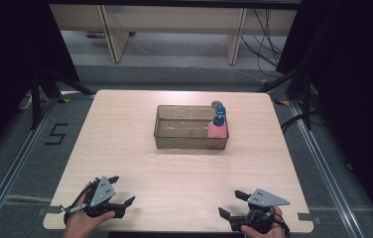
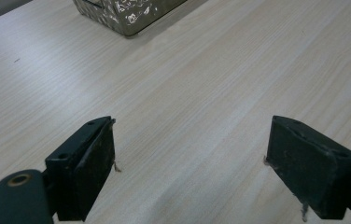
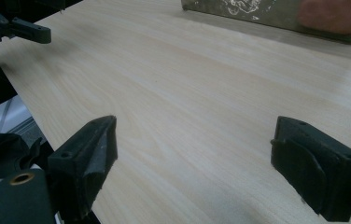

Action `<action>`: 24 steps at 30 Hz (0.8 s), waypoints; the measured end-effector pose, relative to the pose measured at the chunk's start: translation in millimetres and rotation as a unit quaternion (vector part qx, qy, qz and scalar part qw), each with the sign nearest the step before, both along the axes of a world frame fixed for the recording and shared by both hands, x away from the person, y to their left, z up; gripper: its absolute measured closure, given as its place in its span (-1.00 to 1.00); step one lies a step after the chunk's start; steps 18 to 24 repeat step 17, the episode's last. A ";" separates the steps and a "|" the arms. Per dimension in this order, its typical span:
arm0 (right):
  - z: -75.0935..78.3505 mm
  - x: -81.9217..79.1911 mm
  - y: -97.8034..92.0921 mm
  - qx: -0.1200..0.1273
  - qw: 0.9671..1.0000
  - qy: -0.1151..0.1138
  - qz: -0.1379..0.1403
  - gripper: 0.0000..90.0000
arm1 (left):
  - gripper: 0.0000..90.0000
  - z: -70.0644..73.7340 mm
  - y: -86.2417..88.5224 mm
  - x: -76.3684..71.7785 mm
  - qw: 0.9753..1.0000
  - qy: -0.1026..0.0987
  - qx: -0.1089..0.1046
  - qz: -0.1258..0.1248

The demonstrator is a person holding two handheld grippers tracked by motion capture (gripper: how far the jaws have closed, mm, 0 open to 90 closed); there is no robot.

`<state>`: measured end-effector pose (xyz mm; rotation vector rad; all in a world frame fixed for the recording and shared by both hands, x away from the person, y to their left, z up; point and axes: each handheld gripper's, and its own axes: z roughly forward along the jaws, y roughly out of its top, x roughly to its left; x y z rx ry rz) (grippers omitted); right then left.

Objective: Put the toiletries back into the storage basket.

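Resting at the near edge of the pale wooden table (image 1: 125,148), left gripper (image 1: 117,191) and right gripper (image 1: 231,203) gaped empty. Stood in the clear plastic bin's (image 1: 184,141) right end, pink blue-capped bottle (image 1: 217,132); possibly toppled by a careless reach over the wall.

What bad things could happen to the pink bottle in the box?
The pink bottle stands upright in the right end of the clear box, tight against its wall, so open jaws may struggle to fit round it. It might tip when nudged. A second blue-capped bottle stands right behind it and could get knocked. The left gripper and right gripper must reach far.
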<state>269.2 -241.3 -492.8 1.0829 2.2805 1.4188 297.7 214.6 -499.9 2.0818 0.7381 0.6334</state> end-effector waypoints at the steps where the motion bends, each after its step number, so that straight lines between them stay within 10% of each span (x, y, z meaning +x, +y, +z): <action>1: 0.0 -0.2 0.1 -0.002 1.000 0.003 -0.001 -0.66 | -0.67 0.3 0.6 0.4 1.000 0.000 0.005 -0.002; 24: -0.8 -1.7 3.2 0.015 1.000 0.024 0.000 -0.66 | -0.67 -0.9 -1.5 -0.1 1.000 0.003 -0.010 -0.002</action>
